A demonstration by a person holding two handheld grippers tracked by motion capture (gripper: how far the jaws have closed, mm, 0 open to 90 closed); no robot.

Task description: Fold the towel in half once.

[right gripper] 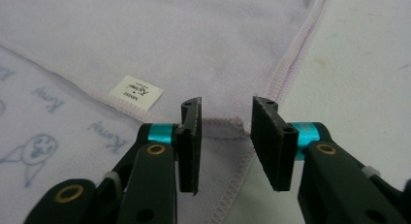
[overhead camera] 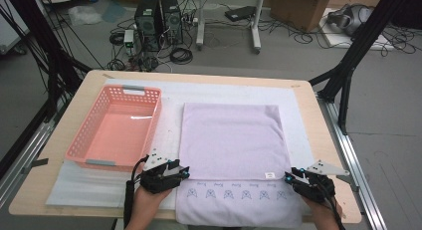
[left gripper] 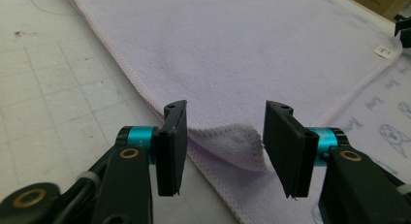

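A: Where were the hands?

B: Both came up from the bottom edge in the high view. The left hand (overhead camera: 149, 202) held the left gripper (overhead camera: 183, 173), and the right hand (overhead camera: 322, 212) held the right gripper (overhead camera: 288, 177).

A: Which way did they point?

B: They pointed in toward each other, low and nearly flat. A grey three-cornered plate sat on top of each one.

A: Were the jaws apart?

B: Yes. In the left gripper view the left gripper (left gripper: 225, 136) had a wide gap between its black jaws. In the right gripper view the right gripper (right gripper: 225, 136) had a smaller gap. The pads squeezed nothing.
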